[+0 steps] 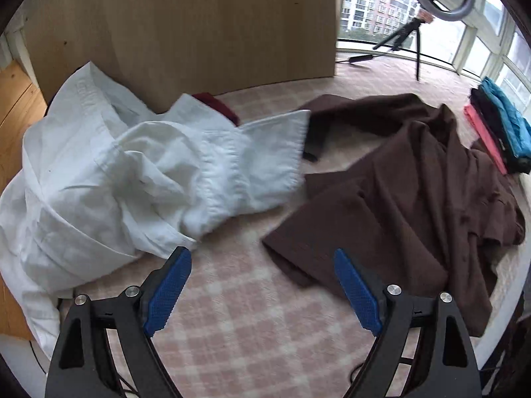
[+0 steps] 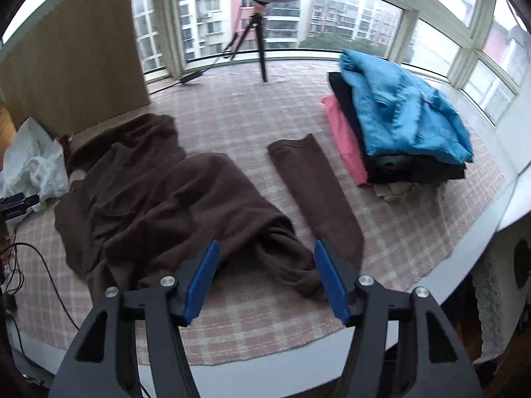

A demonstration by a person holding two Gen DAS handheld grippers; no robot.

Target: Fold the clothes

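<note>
A brown garment (image 2: pixel 149 205) lies crumpled on the checked cloth, one sleeve (image 2: pixel 312 189) stretched out flat to its right. In the left wrist view the same brown garment (image 1: pixel 398 182) spreads at the right. A rumpled white garment (image 1: pixel 116 179) lies at the left. My left gripper (image 1: pixel 262 258) hangs open over bare cloth between the two garments, nothing between its blue pads. My right gripper (image 2: pixel 265 248) stands open just above the brown garment's near fold, and its pads do not press on the fabric.
A stack of folded clothes (image 2: pixel 398 129), blue on top of black and pink, sits at the right. A wooden panel (image 1: pixel 186 26) stands behind the white garment. A tripod (image 2: pixel 255 39) with a ring light stands by the windows. Cables (image 2: pixel 30 265) trail at the left edge.
</note>
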